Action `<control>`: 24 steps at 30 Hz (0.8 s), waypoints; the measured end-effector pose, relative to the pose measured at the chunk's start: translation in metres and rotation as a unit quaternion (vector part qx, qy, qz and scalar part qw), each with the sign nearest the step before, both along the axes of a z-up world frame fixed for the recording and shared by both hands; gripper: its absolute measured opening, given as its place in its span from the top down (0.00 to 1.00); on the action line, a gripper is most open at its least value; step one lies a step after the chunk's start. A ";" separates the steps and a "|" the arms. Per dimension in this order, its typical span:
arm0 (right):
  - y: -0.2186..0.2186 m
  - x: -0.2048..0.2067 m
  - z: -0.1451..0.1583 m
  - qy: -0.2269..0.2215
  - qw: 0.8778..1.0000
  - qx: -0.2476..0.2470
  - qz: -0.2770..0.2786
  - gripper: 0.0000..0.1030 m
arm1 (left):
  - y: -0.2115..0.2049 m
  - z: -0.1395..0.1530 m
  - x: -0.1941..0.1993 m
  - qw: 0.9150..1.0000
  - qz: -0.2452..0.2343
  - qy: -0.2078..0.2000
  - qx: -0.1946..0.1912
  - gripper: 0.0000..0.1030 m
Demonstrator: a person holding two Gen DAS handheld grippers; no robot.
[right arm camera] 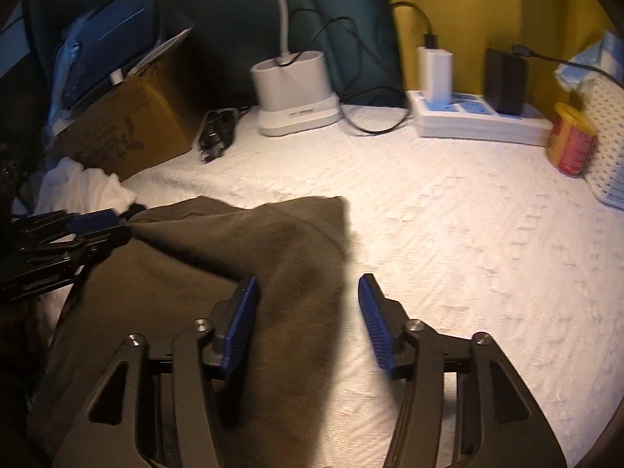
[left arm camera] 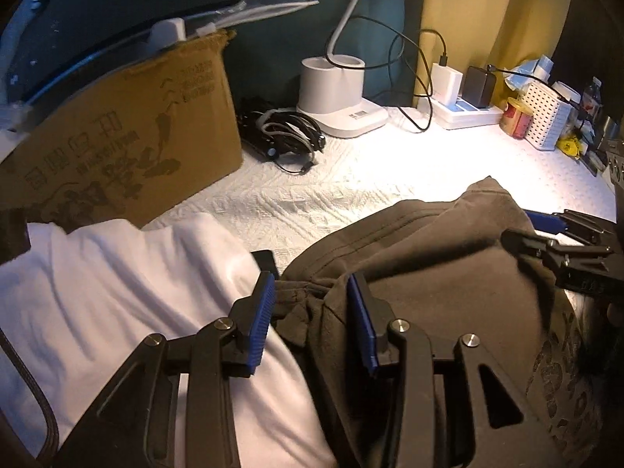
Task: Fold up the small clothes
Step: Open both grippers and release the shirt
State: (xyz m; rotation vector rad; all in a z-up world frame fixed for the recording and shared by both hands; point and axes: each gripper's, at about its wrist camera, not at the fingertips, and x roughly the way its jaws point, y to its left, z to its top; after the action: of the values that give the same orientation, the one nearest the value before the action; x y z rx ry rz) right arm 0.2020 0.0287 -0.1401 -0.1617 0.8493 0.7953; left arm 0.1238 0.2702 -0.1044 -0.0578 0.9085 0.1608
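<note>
A dark brown garment lies crumpled on the white textured cover. My left gripper hovers over its bunched left edge with the blue pads apart and not pressing the cloth. It shows at the left edge of the right wrist view, by the garment's pointed corner. My right gripper stands open over the garment's right edge, one finger above cloth and one above the cover; in the left wrist view it is at the far right. A white garment lies beside the brown one.
A cardboard box stands at the back left, with a bundle of black cables next to it. Along the back stand a white lamp base, a power strip, a red can and a white basket.
</note>
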 end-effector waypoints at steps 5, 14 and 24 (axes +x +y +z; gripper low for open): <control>-0.014 0.006 0.001 0.001 1.000 -0.003 -0.014 0.43 | -0.011 0.007 -0.014 1.000 -0.015 -0.009 -0.013 0.61; -0.024 -0.015 0.005 -0.011 1.000 0.001 -0.008 0.43 | -0.037 0.022 -0.045 0.999 -0.036 -0.016 -0.036 0.61; -0.042 -0.050 0.002 -0.016 1.000 -0.007 0.005 0.43 | -0.061 0.012 -0.079 0.998 -0.042 0.004 -0.048 0.61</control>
State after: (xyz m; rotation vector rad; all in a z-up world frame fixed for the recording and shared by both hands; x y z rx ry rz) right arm 0.1517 -0.0129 -0.1376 -0.1894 0.8246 0.7940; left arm 0.0444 0.2093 -0.0929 -0.1076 0.9255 0.0404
